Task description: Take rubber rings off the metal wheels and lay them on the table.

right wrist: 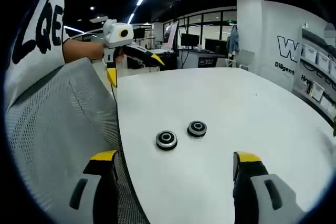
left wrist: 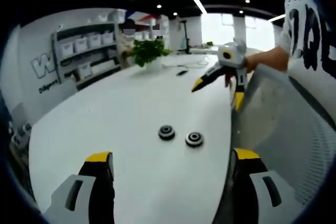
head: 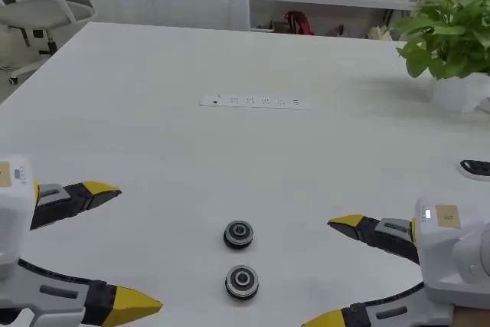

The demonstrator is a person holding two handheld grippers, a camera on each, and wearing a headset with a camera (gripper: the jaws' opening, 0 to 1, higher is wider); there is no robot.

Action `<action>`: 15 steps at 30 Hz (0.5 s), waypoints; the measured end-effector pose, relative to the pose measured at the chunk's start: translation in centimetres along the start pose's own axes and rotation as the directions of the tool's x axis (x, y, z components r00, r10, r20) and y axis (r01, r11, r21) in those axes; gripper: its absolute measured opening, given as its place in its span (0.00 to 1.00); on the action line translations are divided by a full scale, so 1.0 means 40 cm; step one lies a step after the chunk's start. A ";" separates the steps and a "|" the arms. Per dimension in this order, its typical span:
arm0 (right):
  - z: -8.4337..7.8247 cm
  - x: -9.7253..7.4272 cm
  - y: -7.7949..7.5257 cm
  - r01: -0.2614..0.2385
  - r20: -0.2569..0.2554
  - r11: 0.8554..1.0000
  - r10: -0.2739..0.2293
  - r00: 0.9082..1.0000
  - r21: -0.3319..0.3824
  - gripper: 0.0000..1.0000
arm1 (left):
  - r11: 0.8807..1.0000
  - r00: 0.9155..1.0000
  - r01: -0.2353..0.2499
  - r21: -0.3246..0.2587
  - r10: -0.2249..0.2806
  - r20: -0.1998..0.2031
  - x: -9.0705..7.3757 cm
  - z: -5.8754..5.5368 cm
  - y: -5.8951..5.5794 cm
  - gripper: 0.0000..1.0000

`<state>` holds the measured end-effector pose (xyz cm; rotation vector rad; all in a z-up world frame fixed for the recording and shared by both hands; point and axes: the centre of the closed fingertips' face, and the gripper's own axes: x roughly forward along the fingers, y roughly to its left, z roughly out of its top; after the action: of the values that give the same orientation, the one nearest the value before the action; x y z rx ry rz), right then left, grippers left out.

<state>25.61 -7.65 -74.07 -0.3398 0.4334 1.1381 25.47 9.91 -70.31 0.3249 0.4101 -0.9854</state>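
Observation:
Two small metal wheels with dark rubber rings lie flat on the white table [head: 230, 151]. The farther wheel [head: 238, 234] [left wrist: 167, 132] [right wrist: 197, 128] sits just behind the nearer wheel [head: 242, 282] [left wrist: 193, 139] [right wrist: 166, 140]. My left gripper [head: 126, 248] [left wrist: 172, 157] [right wrist: 134, 70] hovers to their left, open, with nothing between its yellow-tipped jaws. To their right is my right gripper [head: 329, 271] [right wrist: 176, 156] [left wrist: 218, 93], also open and holding nothing. Both grippers point at the wheels from a short distance, touching neither.
A white power strip [head: 256, 102] lies mid-table. A potted green plant [head: 452, 28] stands at the back right, with a dark flat object [head: 476, 168] near the right edge. Office chairs [head: 46, 9] are behind the table, and a grey mesh chair back [right wrist: 63, 124] is at the near edge.

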 end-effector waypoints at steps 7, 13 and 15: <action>0.001 0.003 -0.001 -0.007 0.001 1.000 0.007 1.000 -0.001 0.85 | 1.000 1.000 0.002 0.012 -0.002 -0.004 0.004 0.004 0.003 0.94; 0.000 0.006 -0.005 -0.012 -0.003 1.000 0.012 1.000 -0.003 0.84 | 1.000 1.000 0.007 0.030 -0.006 -0.018 0.009 0.003 0.006 0.93; 0.000 0.008 -0.008 -0.012 -0.003 1.000 0.012 1.000 -0.004 0.84 | 0.999 1.000 0.010 0.038 -0.009 -0.022 0.011 0.004 0.007 0.93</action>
<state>26.03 -7.53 -74.20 -0.3426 0.4365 1.1504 25.95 9.66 -70.35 0.3688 0.4127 -1.0005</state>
